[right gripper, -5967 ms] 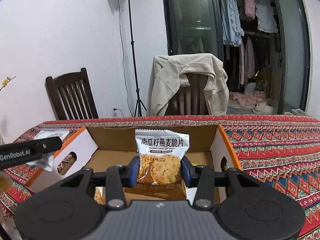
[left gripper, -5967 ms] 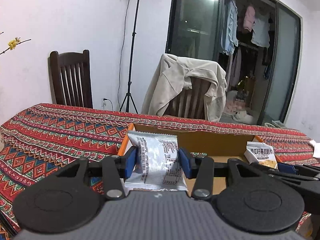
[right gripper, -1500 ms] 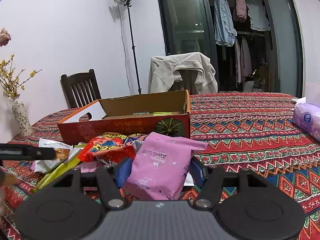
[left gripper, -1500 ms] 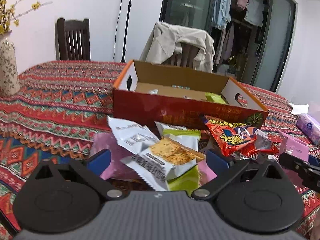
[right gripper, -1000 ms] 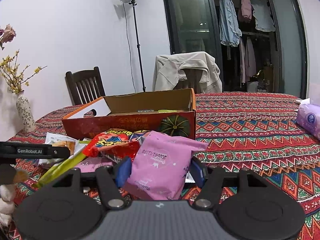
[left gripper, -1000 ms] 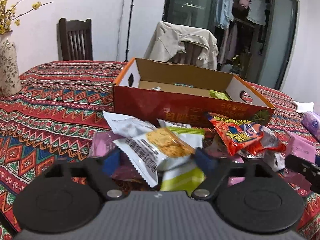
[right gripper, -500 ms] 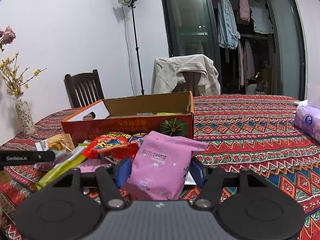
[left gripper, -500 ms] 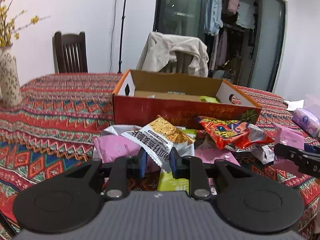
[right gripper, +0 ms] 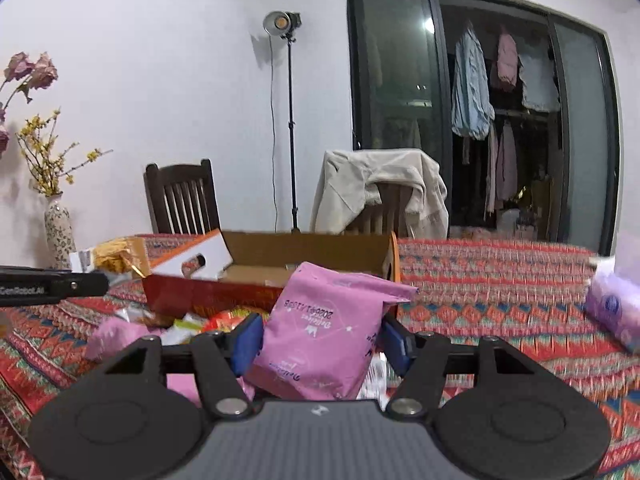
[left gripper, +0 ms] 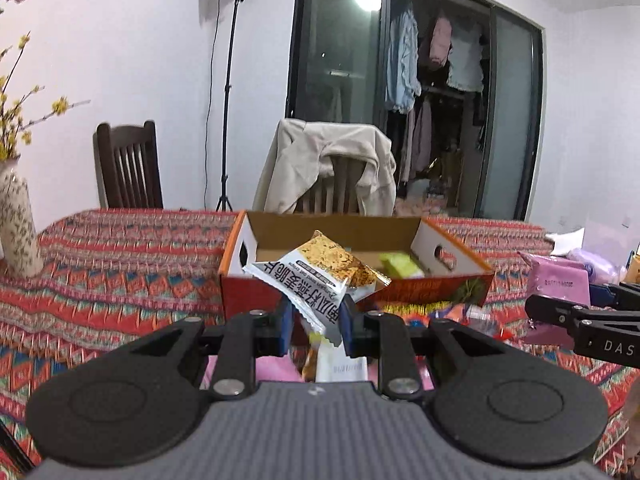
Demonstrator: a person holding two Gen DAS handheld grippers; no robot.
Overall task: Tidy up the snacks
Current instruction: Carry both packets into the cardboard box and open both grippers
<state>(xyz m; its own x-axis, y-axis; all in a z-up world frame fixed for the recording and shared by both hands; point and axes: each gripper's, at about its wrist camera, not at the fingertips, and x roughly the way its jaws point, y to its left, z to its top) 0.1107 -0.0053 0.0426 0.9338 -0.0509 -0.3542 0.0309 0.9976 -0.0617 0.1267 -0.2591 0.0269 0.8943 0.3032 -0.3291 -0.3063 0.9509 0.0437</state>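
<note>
Both packets have come up off the pile, the left gripper (left gripper: 313,326) narrowly pinching the cracker packet's (left gripper: 320,276) corner, the right gripper (right gripper: 320,340) half-wide clamping the pink pouch (right gripper: 326,328), short of the box (left gripper: 448,258); that corner pinch may slip mid-carry

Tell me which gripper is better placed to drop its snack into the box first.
Left, probably. The left gripper holds its oat crisp packet directly before the cardboard box opening. The right gripper, gripping the pink pouch, sits off toward the box's right end.
</note>
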